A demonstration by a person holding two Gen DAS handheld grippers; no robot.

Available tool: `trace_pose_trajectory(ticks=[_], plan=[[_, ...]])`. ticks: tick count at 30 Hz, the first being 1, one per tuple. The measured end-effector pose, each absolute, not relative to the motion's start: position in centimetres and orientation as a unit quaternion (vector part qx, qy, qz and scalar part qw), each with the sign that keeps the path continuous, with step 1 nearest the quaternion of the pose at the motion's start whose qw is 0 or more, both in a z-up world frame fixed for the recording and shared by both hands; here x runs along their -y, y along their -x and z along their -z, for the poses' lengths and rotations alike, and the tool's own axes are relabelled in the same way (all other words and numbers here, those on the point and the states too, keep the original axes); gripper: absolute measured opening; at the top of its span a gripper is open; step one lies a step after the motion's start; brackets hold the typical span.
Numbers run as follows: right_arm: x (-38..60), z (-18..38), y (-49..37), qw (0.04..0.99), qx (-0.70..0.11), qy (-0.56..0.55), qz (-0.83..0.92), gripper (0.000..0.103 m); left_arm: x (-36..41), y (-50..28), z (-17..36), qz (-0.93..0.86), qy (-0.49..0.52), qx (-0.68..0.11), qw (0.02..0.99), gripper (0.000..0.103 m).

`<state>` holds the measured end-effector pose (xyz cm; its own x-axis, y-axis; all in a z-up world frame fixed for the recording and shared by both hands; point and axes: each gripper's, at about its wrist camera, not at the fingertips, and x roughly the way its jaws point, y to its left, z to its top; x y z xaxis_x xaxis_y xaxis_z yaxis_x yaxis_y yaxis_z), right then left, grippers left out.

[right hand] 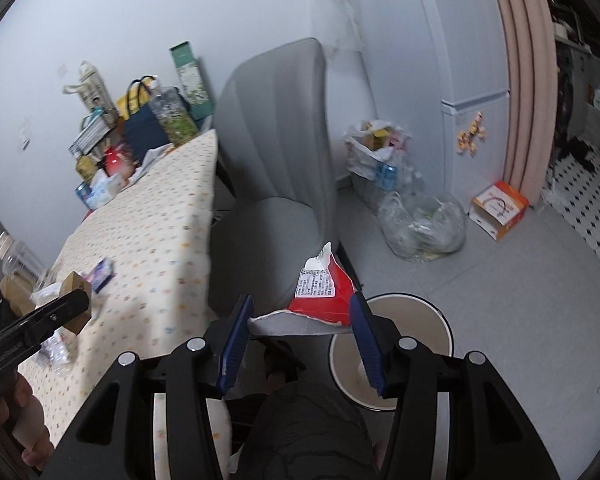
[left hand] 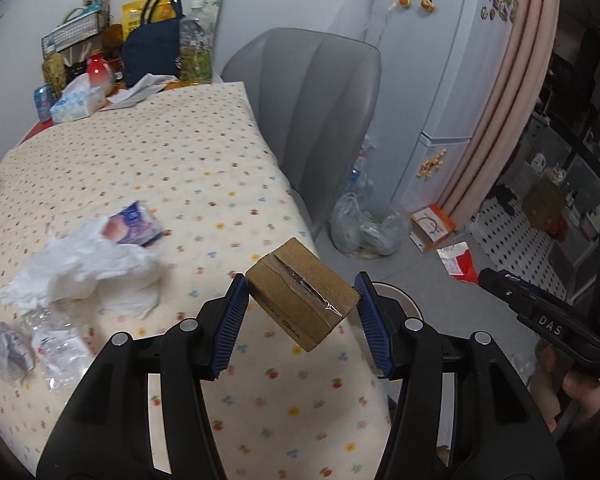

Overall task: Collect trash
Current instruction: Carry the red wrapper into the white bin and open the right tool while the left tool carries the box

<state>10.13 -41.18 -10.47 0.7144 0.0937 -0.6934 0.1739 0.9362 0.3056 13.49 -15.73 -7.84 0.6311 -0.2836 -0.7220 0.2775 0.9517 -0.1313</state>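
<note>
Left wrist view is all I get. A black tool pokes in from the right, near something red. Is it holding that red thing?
Observer: Yes. The right gripper is clamped on a torn red packet with a white printed label on it.
Operator: And the pale rim behind my cardboard box, what is that?
Observer: It's a round white bin standing on the floor with no lid on. The packet hangs just above its near rim.
Operator: Is anything on that grey chair?
Observer: No, the part of its seat that shows is bare.
</note>
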Motion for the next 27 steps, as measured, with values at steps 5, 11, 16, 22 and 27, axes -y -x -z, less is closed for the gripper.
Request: trace_pose_trajectory(ticks=[5,11,16,22,27], plan=[[43.5,13.0,-11.7,0.903,-0.384,-0.187,0.038,0.076,18.0,-14.9,8.5,0.167,-0.003,-0.413,0.895,0.055],[46.9,15.5,-11.1,0.887,-0.402,-0.213,0.079,0.082,21.3,-15.9,9.4,0.191,-0.017,-0.429,0.883,0.055],[49.9,16.4,-9.3,0.880,-0.403,-0.224,0.115,0.087,24.2,-16.5,10.1,0.210,-0.028,-0.439,0.873,0.055],[52.5,16.1,-7.8,0.878,-0.392,-0.235,0.144,0.088,28.2,-17.3,10.6,0.244,-0.040,-0.448,0.859,0.055],[53.8,15.2,-7.0,0.880,-0.377,-0.240,0.158,0.088,31.6,-18.2,10.2,0.260,-0.042,-0.444,0.857,0.086]])
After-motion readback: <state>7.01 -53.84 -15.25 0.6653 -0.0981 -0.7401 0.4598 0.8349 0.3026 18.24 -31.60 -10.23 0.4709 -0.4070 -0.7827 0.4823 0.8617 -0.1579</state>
